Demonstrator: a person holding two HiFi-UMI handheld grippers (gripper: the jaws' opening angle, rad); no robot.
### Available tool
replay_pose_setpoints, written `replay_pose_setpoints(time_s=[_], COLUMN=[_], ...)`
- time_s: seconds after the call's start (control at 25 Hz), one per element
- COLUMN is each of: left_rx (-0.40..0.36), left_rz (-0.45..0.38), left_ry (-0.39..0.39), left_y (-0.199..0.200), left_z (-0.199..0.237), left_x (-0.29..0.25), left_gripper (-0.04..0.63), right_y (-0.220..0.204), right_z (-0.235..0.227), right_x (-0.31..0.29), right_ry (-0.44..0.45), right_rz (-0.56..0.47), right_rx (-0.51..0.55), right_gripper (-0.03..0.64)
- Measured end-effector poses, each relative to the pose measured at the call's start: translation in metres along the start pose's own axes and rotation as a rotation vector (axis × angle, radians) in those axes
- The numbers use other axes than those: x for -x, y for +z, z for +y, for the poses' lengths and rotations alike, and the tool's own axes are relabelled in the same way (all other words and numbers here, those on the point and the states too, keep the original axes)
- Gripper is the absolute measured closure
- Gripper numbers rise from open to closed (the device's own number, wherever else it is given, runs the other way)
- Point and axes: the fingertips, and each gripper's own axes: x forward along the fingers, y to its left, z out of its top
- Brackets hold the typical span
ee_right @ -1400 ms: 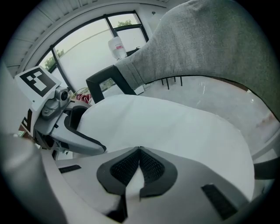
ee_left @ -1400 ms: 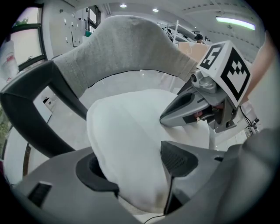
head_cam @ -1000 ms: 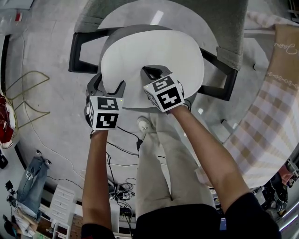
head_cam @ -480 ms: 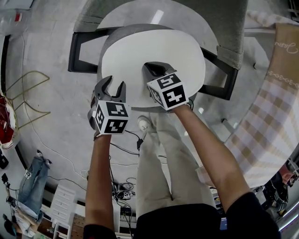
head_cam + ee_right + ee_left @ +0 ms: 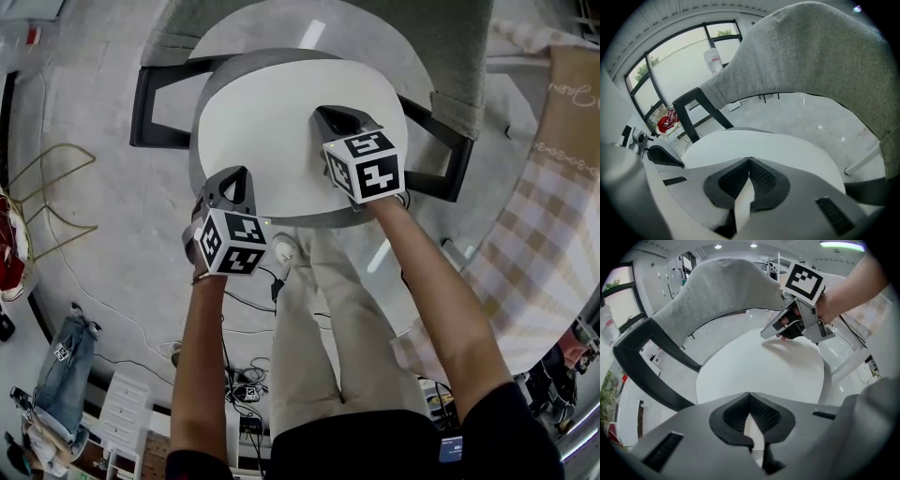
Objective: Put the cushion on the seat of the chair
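Note:
A round white cushion (image 5: 281, 122) lies on the grey seat (image 5: 208, 89) of a chair with a grey backrest (image 5: 450, 56) and black arms (image 5: 150, 103). My left gripper (image 5: 234, 176) is at the cushion's near left edge. Its jaws have just been closing, and a white sliver of the cushion (image 5: 759, 371) shows between the pads. My right gripper (image 5: 336, 117) reaches over the cushion's near right part, shut with white cushion material pinched between its pads. The left gripper view shows the right gripper (image 5: 768, 333) with its tip down on the cushion top.
A gold wire frame (image 5: 47, 187) stands on the floor at left. Cables (image 5: 244, 300) lie on the floor near the person's legs (image 5: 319, 309). A checked cloth (image 5: 534, 253) covers something at right. The chair's black arms flank the seat on both sides.
The left gripper's jaws went from wide open beside the seat's rim to shut at the cushion's near left edge. The right gripper moved to the right across the cushion.

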Motion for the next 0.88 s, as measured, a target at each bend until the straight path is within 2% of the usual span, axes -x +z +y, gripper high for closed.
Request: replay_pose_setpoints(time_s=[0.24, 0.56, 0.88], left_rx=[-0.013, -0.016, -0.022], left_rz=[0.015, 0.02, 0.044], left_ry=[-0.053, -0.073, -0.065], left_y=[-0.007, -0.01, -0.011], left_z=[-0.02, -0.024, -0.024], left_x=[-0.005, -0.009, -0.013], left_gripper=[0.591, 0.591, 0.591], right_y=[0.009, 0.009, -0.004], right_z=[-0.045, -0.079, -0.089], right_x=[0.005, 0.004, -0.008], right_ry=[-0.077, -0.138, -0.138], right_rz=[0.011, 0.048, 0.133], right_rx=[0.005, 0.018, 0.018], right_gripper=[0.598, 0.598, 0.598])
